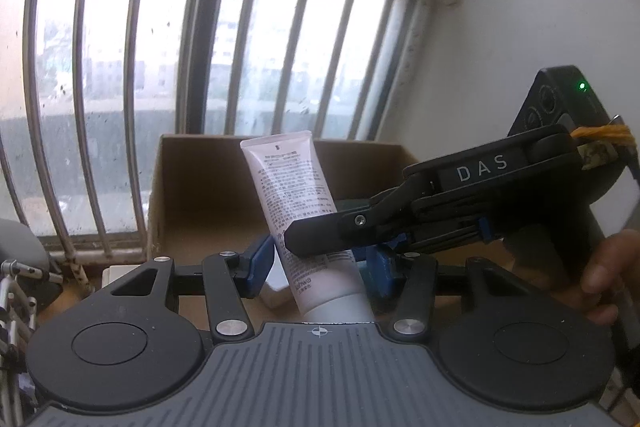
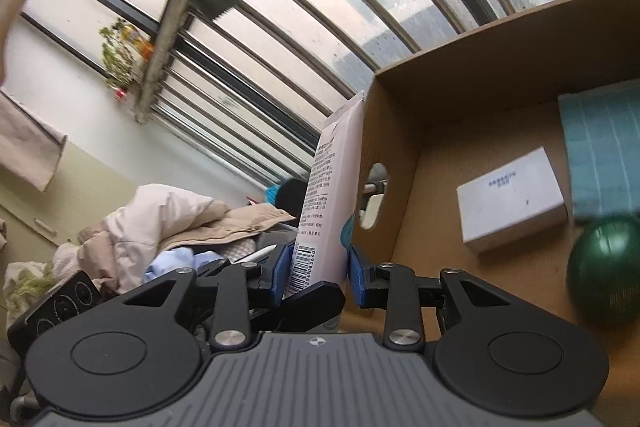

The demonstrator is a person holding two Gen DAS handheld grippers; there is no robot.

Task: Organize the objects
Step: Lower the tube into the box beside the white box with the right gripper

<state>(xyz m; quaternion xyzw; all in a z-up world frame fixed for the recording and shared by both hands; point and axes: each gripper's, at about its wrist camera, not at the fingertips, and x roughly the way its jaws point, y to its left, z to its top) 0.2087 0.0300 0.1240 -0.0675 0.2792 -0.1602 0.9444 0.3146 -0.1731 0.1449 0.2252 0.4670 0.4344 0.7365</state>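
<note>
Both left claw (image 1: 316, 261) and right claw (image 2: 318, 267) clenched on pink tube (image 1: 292, 195), cardboard box (image 2: 480, 67) at one o'clock already holding white carton (image 2: 512, 199), green ball (image 2: 604, 271); tube pending.

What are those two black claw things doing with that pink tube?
A person is tidying things into a cardboard box. Both grippers, the left gripper and right gripper, pinch the same pink tube, as if passing it between them. Already in the box lie a white carton, a green ball and a teal cloth.
</note>
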